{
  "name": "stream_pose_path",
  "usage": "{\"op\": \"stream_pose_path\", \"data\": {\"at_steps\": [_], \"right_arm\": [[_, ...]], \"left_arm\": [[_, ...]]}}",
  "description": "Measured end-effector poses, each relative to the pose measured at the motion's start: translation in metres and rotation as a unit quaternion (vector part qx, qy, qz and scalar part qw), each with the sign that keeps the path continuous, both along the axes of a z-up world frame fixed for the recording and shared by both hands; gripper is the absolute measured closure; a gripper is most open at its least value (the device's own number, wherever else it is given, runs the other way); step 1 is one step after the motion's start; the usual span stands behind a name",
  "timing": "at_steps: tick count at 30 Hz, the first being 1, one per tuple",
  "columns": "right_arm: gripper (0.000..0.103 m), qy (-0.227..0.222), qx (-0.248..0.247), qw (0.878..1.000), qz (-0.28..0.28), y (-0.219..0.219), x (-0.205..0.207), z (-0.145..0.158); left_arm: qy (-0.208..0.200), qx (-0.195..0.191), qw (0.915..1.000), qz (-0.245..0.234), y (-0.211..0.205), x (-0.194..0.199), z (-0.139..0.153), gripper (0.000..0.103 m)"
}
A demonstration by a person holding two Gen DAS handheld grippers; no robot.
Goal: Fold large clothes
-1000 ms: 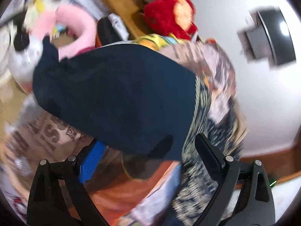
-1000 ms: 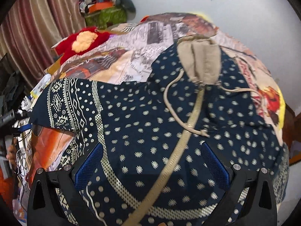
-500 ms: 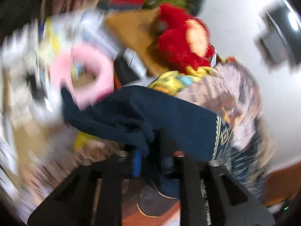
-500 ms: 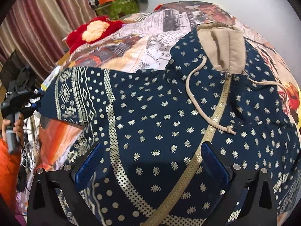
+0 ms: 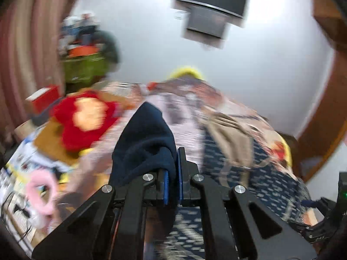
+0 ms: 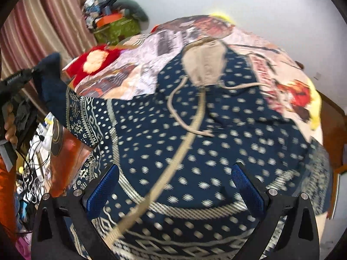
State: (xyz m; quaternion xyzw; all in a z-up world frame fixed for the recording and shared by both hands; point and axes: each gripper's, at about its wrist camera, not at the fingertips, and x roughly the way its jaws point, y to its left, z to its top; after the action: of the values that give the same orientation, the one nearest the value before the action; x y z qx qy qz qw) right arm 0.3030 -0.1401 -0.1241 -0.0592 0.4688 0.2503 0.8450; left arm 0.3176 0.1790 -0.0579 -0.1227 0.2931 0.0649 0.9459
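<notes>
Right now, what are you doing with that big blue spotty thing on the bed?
A person is folding a hoodie spread on the bed. The left hand-held gripper has pinched the sleeve and lifted it. The right hand-held gripper hovers open above the hem, holding nothing.

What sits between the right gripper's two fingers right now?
Only the spread navy hoodie and its tan zipper; the right gripper hovers open, right wrist view.
</notes>
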Motion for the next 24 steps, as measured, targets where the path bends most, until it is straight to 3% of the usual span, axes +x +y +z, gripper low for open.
{"op": "stream_pose_path", "data": {"at_steps": [5,9,14,18,20,24], "right_arm": [[0.0,-0.011,0.005,0.999,-0.037,-0.05,-0.009,0.013],[0.0,-0.007,-0.004,0.998,-0.062,-0.083,-0.014,0.013],[0.0,0.012,0.004,0.997,-0.082,-0.108,-0.019,0.004],[0.0,0.034,0.008,0.996,-0.081,-0.106,-0.017,-0.008],[0.0,0.043,0.006,0.996,-0.077,-0.098,-0.014,-0.014],[0.0,0.052,0.007,0.997,-0.058,-0.074,-0.008,-0.021]], "left_arm": [[0.048,0.001,0.9934,-0.104,-0.091,0.031,-0.031,0.097],[0.143,-0.028,0.9746,-0.17,-0.154,0.048,-0.093,0.097],[0.211,-0.033,0.9549,-0.207,-0.193,0.031,-0.143,0.097],[0.207,-0.012,0.9528,-0.222,-0.191,0.003,-0.143,0.093],[0.2,-0.013,0.9552,-0.218,-0.18,-0.006,-0.137,0.077],[0.179,-0.017,0.9683,-0.174,-0.13,-0.04,-0.128,0.06]]}}
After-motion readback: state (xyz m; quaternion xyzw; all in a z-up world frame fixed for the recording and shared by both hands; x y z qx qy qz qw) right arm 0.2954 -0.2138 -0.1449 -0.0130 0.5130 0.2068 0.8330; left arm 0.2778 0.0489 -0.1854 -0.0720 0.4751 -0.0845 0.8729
